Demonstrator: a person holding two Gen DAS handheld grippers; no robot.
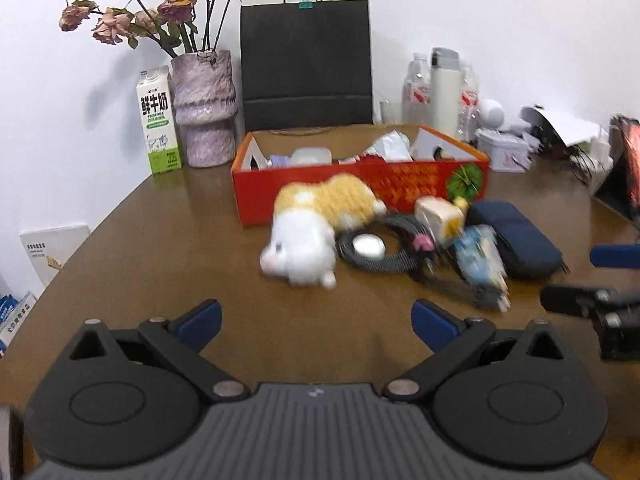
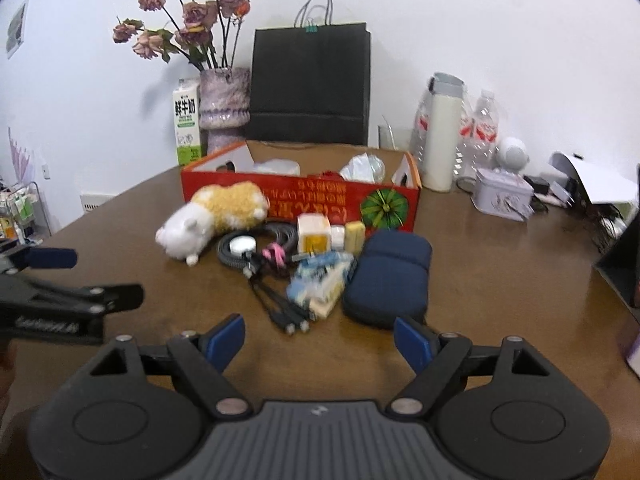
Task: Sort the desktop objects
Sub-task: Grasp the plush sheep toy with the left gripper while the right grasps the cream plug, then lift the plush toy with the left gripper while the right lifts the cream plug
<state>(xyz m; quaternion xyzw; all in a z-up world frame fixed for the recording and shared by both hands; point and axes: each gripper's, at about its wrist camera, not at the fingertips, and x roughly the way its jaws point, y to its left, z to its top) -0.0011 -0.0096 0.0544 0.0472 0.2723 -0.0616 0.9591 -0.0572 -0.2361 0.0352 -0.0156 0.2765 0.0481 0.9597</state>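
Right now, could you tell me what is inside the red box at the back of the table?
Inside the red box a crumpled clear plastic bag, something white and a bit of red show above the rim. Its front wall hides everything lower.

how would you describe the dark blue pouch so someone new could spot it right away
Find the red cardboard box in the middle of the brown table. Loose items lie in front of it, and the dark blue pouch is at their right end. It is the only soft, plain navy thing there, beside a blue-and-white packet.

Office desk (image 1: pixel 160 240): paper bag (image 1: pixel 306 64), milk carton (image 1: pixel 158 120).
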